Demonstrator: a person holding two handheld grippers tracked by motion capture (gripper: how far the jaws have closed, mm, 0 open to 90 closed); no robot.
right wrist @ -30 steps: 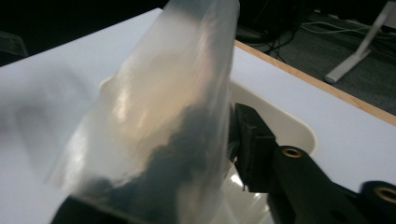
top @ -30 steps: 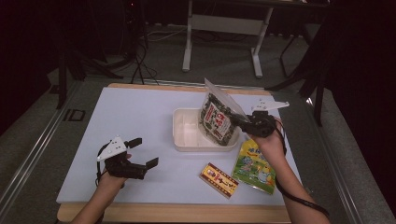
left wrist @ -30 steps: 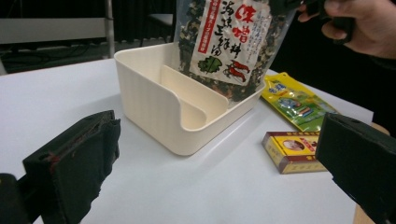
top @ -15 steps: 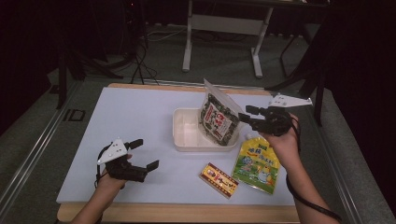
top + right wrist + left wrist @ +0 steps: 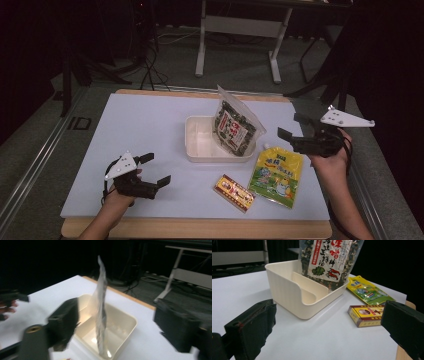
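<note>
Landmark: the cream bin (image 5: pixel 200 145), standing a little right of the counter's (image 5: pixel 130 125) middle, its low-cut wall facing the person's left side.

Seaweed bag: the bag (image 5: pixel 235 125) stands upright in the bin's right end, leaning on the right wall, its top well above the rim; in the right gripper view the bag (image 5: pixel 101 315) is seen edge-on, rising out of the bin (image 5: pixel 125 322).

Right tongs: the right tongs (image 5: pixel 291 134) hang in the air right of the bin, apart from the bag, over the counter's right edge; the jaws have just been opening and stand released and wide, nothing between them.

Left tongs: the left tongs (image 5: pixel 155 169) rest low near the counter's front-left, well apart from the bin; released, jaws wide, empty.

Yellow pouch: the pouch (image 5: pixel 277 172) lies flat just in front of the bin's right corner, near the counter's right edge.

Red-and-yellow box: the box (image 5: pixel 234 192) lies in front of the bin, just left of the pouch, close to the front edge.

Open room: the broad bare counter left of and behind the bin; a narrower strip between the bin and the box.
</note>
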